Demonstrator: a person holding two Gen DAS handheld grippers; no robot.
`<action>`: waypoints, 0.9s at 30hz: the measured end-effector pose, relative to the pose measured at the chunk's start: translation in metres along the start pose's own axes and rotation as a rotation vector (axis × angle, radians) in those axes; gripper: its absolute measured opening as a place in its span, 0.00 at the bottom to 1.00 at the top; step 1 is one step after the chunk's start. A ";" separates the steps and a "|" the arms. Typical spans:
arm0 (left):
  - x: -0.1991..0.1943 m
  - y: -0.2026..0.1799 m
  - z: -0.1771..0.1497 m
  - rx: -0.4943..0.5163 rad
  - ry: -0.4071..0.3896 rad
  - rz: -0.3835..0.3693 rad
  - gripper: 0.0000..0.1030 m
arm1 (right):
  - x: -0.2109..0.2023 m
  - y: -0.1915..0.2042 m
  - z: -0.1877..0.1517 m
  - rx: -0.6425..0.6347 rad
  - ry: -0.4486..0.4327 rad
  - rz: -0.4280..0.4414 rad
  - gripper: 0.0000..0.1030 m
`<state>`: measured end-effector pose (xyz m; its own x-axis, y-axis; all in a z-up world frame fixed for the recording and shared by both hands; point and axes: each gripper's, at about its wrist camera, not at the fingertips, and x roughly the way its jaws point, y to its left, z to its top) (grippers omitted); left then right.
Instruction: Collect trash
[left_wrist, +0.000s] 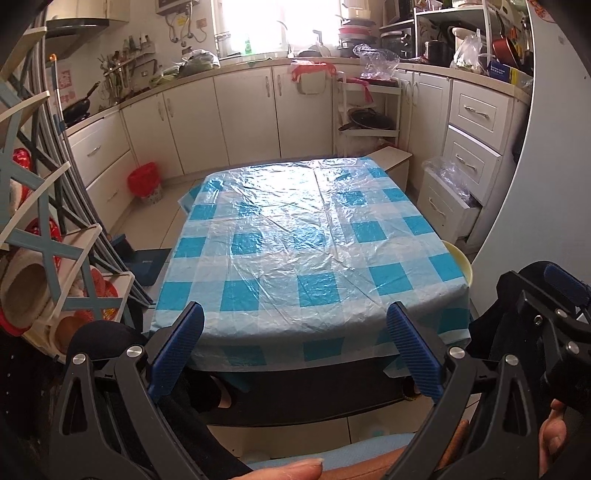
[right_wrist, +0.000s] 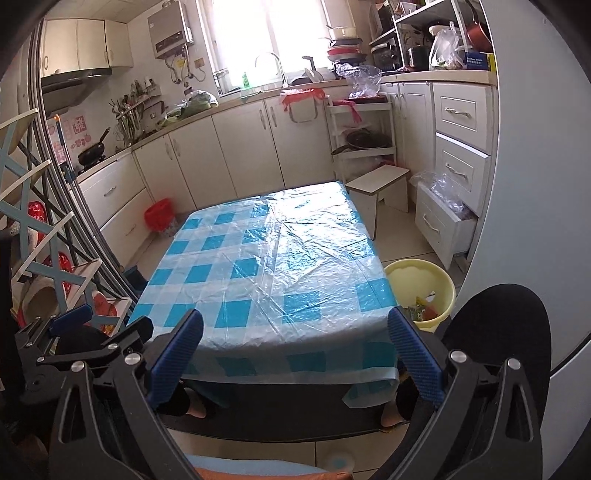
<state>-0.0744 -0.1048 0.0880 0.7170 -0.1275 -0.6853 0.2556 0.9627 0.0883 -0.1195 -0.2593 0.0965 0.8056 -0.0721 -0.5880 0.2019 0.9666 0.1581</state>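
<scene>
Both hand-held grippers, left (left_wrist: 295, 347) and right (right_wrist: 295, 354), gape empty over bare bench (right_wrist: 258, 258); trash sits in yellow bin (right_wrist: 424, 291) at 3 o'clock; reaching low risks snagging loose cover.

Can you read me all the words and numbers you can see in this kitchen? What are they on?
Nothing here reads for sure.
Blue box on the counter: white print, too small to read.
Pink wall sticker by the stove: one large character, too blurred.
Red-and-white wall sign: blurred.
Dark mat on the floor: faint mark, unreadable.
Green bottle by the window: label too small.
</scene>
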 end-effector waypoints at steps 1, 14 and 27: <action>-0.001 -0.001 0.000 0.003 -0.001 -0.001 0.92 | -0.001 0.000 -0.001 -0.002 -0.003 -0.001 0.93; -0.006 -0.004 -0.001 0.009 -0.012 -0.005 0.92 | -0.004 0.000 -0.001 -0.004 -0.015 -0.004 0.93; -0.007 -0.006 -0.002 0.012 -0.017 0.004 0.92 | -0.004 0.002 -0.004 -0.005 -0.009 -0.001 0.93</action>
<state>-0.0820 -0.1095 0.0911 0.7286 -0.1278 -0.6729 0.2605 0.9603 0.0996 -0.1244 -0.2559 0.0954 0.8104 -0.0748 -0.5811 0.1998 0.9676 0.1541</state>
